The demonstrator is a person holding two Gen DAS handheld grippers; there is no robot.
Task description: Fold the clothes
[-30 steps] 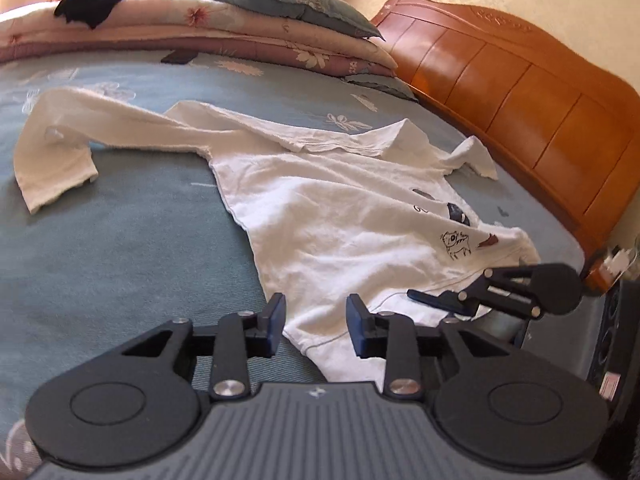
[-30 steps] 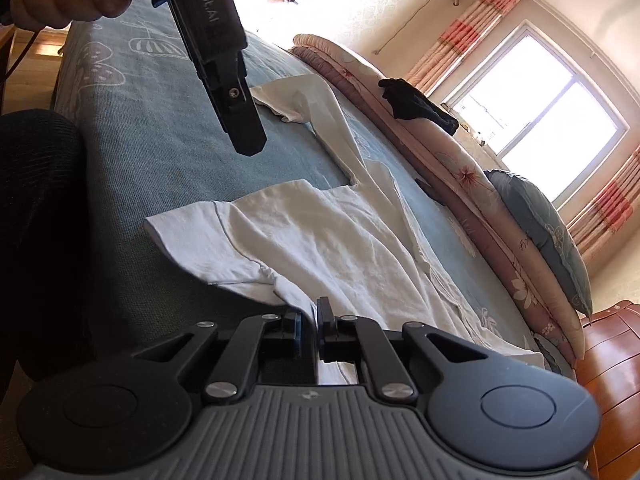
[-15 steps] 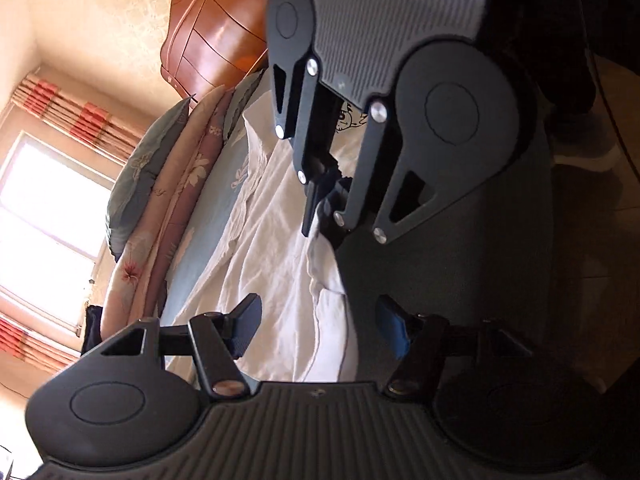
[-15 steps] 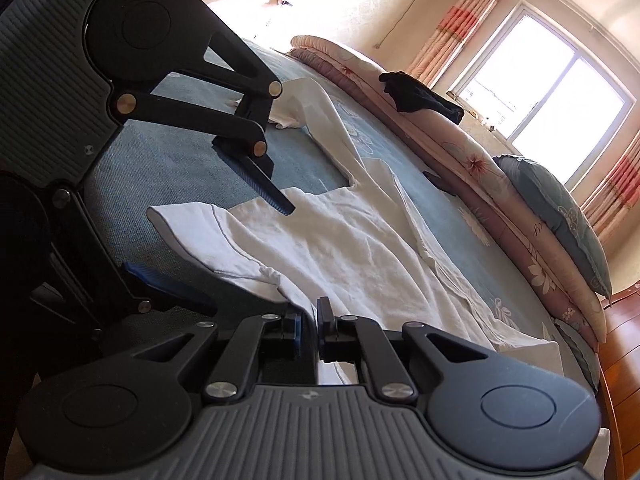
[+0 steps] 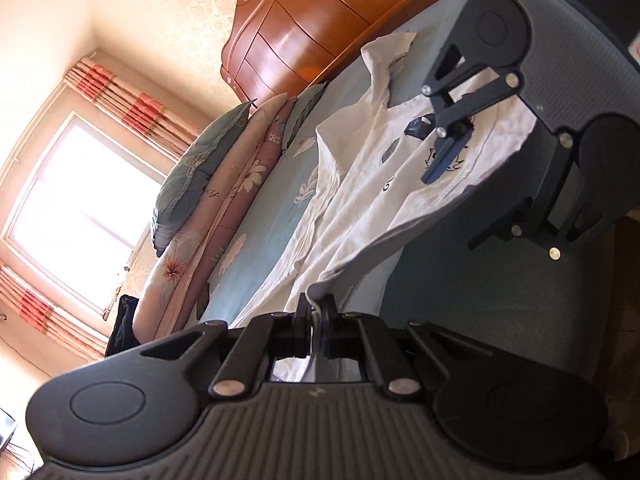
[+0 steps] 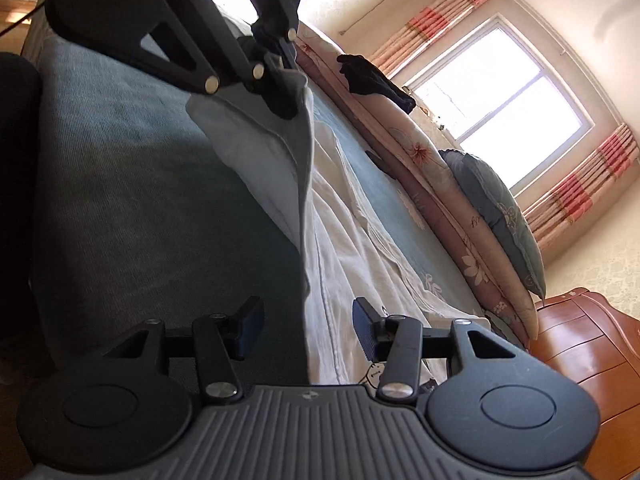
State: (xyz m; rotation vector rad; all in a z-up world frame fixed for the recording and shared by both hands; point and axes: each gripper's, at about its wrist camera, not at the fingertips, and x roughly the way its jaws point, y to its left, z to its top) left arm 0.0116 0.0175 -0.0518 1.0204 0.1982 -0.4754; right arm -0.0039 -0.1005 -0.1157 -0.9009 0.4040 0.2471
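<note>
The left claw [image 5: 316, 322] was clamped on a bunched fold of the white shirt [image 5: 360, 184], its jaws having just closed on it; the pinched cloth rose from the bed [image 5: 460, 292] toward the claw, and how much of it lay between the pads was hidden by the fingers. The right claw [image 6: 308, 332] had just been opening and stood apart, its pads on either side of the shirt's edge without pressing it. From the left wrist view, the right claw [image 5: 472, 184] hung over the printed front of the shirt, and its lower finger was lost in shadow. The shirt lay spread along the bed, one sleeve reaching toward the wooden headboard [image 5: 304, 32]; the near hem was cut off by the claw bodies. Beyond the shirt, a stack of folded quilts [image 6: 436, 184] and a pillow [image 6: 496, 216] lay along the far side of the bed, with a dark garment [image 6: 372, 78] on top, its kind hard to tell. The window [image 6: 500, 92] behind was washed out by glare.
</note>
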